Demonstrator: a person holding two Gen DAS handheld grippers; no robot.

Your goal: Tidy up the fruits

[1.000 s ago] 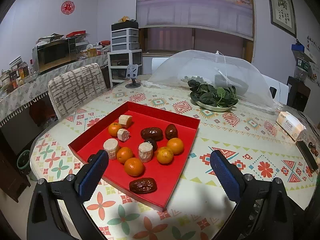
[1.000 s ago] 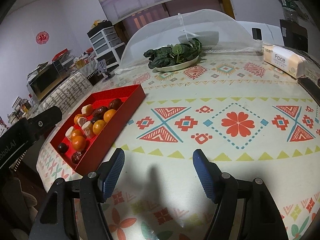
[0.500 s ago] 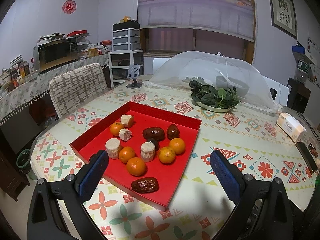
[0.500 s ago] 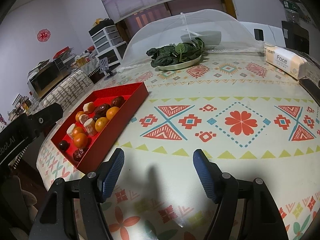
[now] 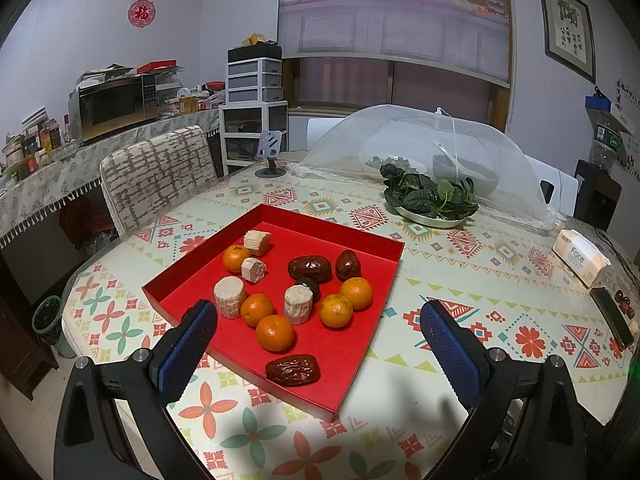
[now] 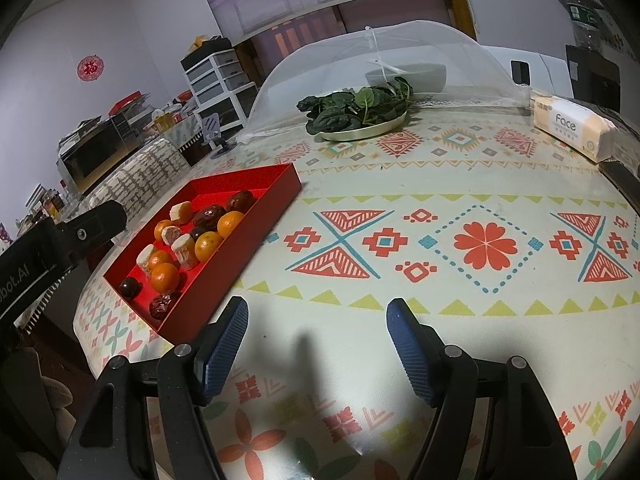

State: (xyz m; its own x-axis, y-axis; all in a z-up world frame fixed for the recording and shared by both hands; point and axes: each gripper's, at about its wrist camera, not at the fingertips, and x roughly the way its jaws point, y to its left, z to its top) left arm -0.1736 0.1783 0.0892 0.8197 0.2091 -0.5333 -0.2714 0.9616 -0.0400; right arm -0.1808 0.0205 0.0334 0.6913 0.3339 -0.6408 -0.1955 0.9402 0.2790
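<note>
A: What do we have, biggest first?

B: We have the table (image 5: 460, 280) under its patterned cloth. At its far edge stands a mesh food cover (image 5: 424, 148), and we can make out a grey bowl (image 5: 466, 174) and a plate beneath it. Just in front of the cover sits a metal plate of leafy greens (image 5: 430, 200).

A: And the fruit?

B: It is all in the red tray (image 5: 362, 344), which lies toward the left edge of the table, one corner near the front edge. Inside we count five oranges: one (image 5: 236, 258) near the tray's far left side, and four more, among them one (image 5: 274, 333) toward the front. There are four pale cut stem pieces, such as the one (image 5: 229, 297) by the left rim. We see dark dates too: a large one (image 5: 310, 269) mid-tray, another (image 5: 347, 265) just beside it, and a wrinkled one (image 5: 293, 369) alone near the front rim. The right wrist view shows one more dark fruit (image 6: 130, 287) at the tray's near left corner.

A: Anything by the right edge?

B: A tissue pack (image 5: 580, 258) marked "Face", with a dark flat item just in front of it.

A: How are our tongs?

B: Our left gripper (image 5: 318, 328) hovers above the front of the tray, jaws wide apart, holding nothing. Our right gripper (image 6: 316, 334) hangs over bare cloth to the right of the tray, jaws spread and empty.
</note>
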